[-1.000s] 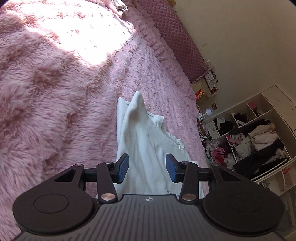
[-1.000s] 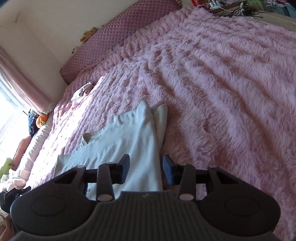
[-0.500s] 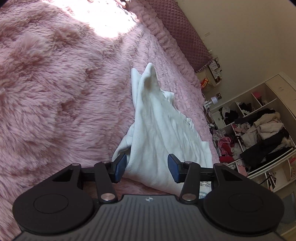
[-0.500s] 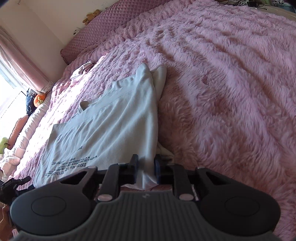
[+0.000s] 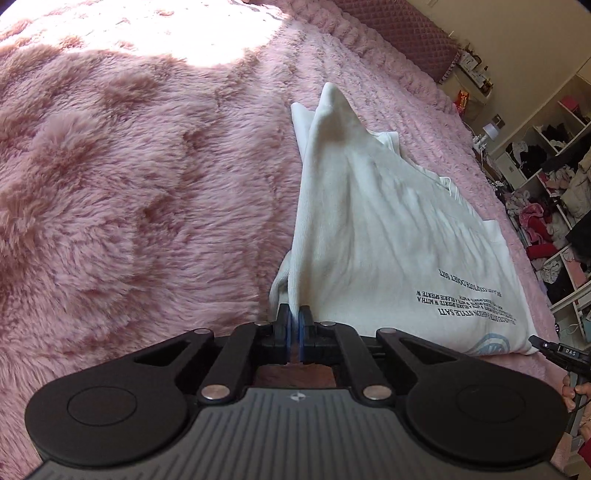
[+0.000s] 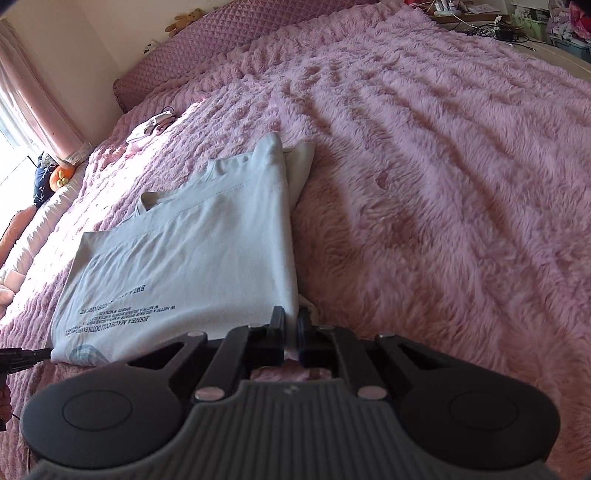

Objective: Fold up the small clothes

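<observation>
While the white T-shirt (image 5: 373,229) lies on the fluffy pink bedspread (image 5: 129,177), both grippers have their fingers pinched narrow onto its fabric: the left gripper (image 5: 294,325) clamps a raised ridge of cloth along the shirt's long folded edge, and the right gripper (image 6: 291,325) nips what looks like the same side of the garment (image 6: 192,254) where it meets the bare fur (image 6: 443,166). That paired grip on one edge probably serves to lift the whole side evenly, so it can be carried across the body of the shirt without sagging or twisting. In both wrist views the shirt's long axis runs away from the camera, from the hem beside the fingers up to a peaked shoulder or sleeve at the far end; the neckline sits toward that far end. The black printed text (image 5: 469,299) reads upside down, so the printed chest faces up with the shirt's top pointing away. One lengthwise fold already seems made, judging by the doubled layers at the gripped edge. A quilted headboard cushion (image 6: 229,26) stands beyond the bed.
</observation>
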`<state>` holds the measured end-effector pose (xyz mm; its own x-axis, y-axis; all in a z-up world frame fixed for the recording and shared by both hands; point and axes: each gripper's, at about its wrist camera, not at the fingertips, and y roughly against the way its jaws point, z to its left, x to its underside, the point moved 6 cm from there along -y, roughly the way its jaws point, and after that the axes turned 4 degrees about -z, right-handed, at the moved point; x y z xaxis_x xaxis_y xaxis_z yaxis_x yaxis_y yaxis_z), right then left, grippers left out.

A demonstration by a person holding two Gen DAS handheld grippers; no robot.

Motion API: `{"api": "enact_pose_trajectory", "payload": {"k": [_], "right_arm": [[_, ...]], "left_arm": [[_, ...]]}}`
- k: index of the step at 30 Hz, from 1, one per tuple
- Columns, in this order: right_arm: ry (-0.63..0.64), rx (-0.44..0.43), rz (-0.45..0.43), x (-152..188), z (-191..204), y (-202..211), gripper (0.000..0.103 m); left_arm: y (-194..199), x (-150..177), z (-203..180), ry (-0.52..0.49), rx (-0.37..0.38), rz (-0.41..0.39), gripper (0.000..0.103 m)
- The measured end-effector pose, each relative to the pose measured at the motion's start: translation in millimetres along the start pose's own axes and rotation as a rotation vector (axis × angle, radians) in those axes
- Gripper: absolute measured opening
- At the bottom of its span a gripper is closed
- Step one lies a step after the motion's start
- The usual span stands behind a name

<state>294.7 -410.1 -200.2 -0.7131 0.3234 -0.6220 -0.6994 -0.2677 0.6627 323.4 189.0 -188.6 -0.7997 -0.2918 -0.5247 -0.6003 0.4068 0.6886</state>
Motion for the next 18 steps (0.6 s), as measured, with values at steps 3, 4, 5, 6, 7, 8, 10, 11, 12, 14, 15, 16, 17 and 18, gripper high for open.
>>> {"api": "enact_pose_trajectory", "payload": {"k": [3,4,5,6,7,8,10,11,12,14,15,16,17,18], "right_arm": [[-0.05,0.002,-0.003,13,-10,-11,0.0],[-0.06,-0.001,-0.014,14,-11,-10,0.0],[-0.058,-0.006,-0.018,15,-11,-9,0.0],[-0.05,-0.007,-0.016,14,-10,-6,0.003],[-0.043,0.004,-0.023,12,-8,-1,0.016],[-0.032,0.01,-0.036,8,-5,4,0.022],[0.047,0.007,-0.095,-7,10,13,0.028],[0.085,0.002,-0.12,-17,18,14,0.028],[0.118,-0.008,-0.145,-30,28,10,0.028],[0.138,-0.028,-0.169,-52,42,-6,0.028],[0.141,-0.029,-0.183,-64,49,-18,0.028],[0.143,-0.029,-0.193,-74,56,-31,0.028],[0.143,-0.031,-0.196,-82,61,-44,0.028],[0.139,-0.031,-0.198,-89,66,-57,0.028]], "left_arm": [[-2,1,4,0.035,0.018,0.001,0.004],[0,1,3,0.032,0.026,0.005,0.005],[5,-1,2,0.027,0.029,0.005,0.007],[11,-4,1,0.028,0.026,0.0,0.008],[17,-10,-1,0.026,0.026,-0.01,0.01],[23,-15,-4,0.017,0.026,-0.029,0.01],[29,-32,-18,-0.021,0.036,-0.072,0.01],[30,-39,-24,-0.039,0.049,-0.09,0.01],[27,-49,-33,-0.062,0.066,-0.113,0.012],[14,-67,-49,-0.086,0.085,-0.144,0.02],[1,-76,-60,-0.091,0.101,-0.165,0.02],[-7,-81,-65,-0.09,0.114,-0.177,0.02],[-18,-86,-70,-0.089,0.126,-0.187,0.02],[-29,-91,-73,-0.081,0.128,-0.198,0.02]]}}
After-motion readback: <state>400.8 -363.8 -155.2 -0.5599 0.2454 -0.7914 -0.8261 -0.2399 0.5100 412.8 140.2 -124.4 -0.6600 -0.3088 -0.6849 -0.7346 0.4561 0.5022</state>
